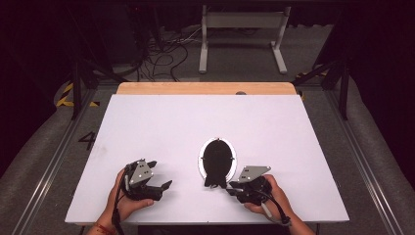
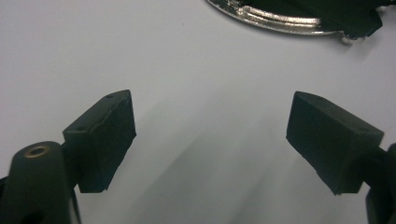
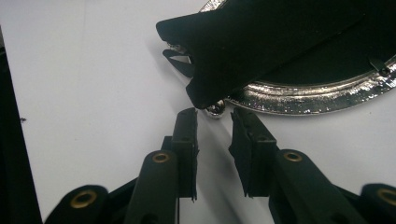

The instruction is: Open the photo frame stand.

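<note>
The right gripper (image 3: 212, 116), jaws narrowly parted and empty, closes in on the small silver ball foot (image 3: 215, 109) of an oval silver picture frame (image 1: 217, 159) lying face down mid-table. Likely next: nudge forward and pinch the black easel stand (image 3: 243, 51), a detail the right gripper view reveals. The left gripper (image 1: 161, 188) rests wide open, nearby.

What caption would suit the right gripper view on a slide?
Right gripper, jaws slightly apart, nears the small knob at the silver-rimmed frame's edge.
</note>
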### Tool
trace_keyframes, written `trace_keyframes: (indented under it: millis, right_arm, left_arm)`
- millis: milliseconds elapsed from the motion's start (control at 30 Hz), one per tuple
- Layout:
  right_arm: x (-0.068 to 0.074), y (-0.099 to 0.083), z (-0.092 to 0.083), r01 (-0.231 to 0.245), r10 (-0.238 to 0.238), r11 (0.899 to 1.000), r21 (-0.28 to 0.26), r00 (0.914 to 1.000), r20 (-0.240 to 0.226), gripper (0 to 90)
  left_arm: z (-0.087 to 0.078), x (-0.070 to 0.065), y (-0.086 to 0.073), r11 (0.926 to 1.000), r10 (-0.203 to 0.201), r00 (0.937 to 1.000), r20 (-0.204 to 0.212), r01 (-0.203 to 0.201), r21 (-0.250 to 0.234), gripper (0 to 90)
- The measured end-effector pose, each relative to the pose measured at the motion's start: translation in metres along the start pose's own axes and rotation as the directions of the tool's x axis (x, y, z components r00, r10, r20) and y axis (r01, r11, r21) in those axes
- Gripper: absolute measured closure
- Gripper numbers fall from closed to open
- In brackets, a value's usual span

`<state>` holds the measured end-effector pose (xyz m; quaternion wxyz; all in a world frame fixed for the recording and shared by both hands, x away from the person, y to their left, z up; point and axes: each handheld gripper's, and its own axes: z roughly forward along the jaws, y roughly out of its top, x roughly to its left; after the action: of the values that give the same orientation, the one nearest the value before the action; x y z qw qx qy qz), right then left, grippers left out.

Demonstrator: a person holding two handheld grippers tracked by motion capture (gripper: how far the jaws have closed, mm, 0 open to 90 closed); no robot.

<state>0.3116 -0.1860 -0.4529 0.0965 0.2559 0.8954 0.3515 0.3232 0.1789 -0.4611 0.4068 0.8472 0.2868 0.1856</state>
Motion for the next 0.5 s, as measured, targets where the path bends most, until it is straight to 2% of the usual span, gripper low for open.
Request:
trace_keyframes:
  millis: [167, 333, 500]
  right_arm:
    - [0.002, 0.005, 0.002, 0.025, -0.025, 0.999, 0.029, 0.9997, 0.0, 70.8]
    - [0.0, 0.007, 0.003, 0.013, -0.012, 0.999, 0.039, 0.9999, -0.011, 70.8]
    - [0.001, 0.011, 0.005, 0.007, -0.006, 0.999, 0.047, 0.9999, -0.013, 70.2]
  left_arm:
    - [0.0, -0.002, -0.002, 0.9999, -0.001, 1.0, 0.008, 0.001, 0.014, 16.2]
    - [0.0, -0.002, -0.004, 0.9997, 0.002, 1.0, 0.007, -0.002, 0.026, 16.1]
    - [-0.003, -0.002, -0.006, 0.9996, -0.011, 0.9999, 0.007, 0.011, 0.025, 16.2]
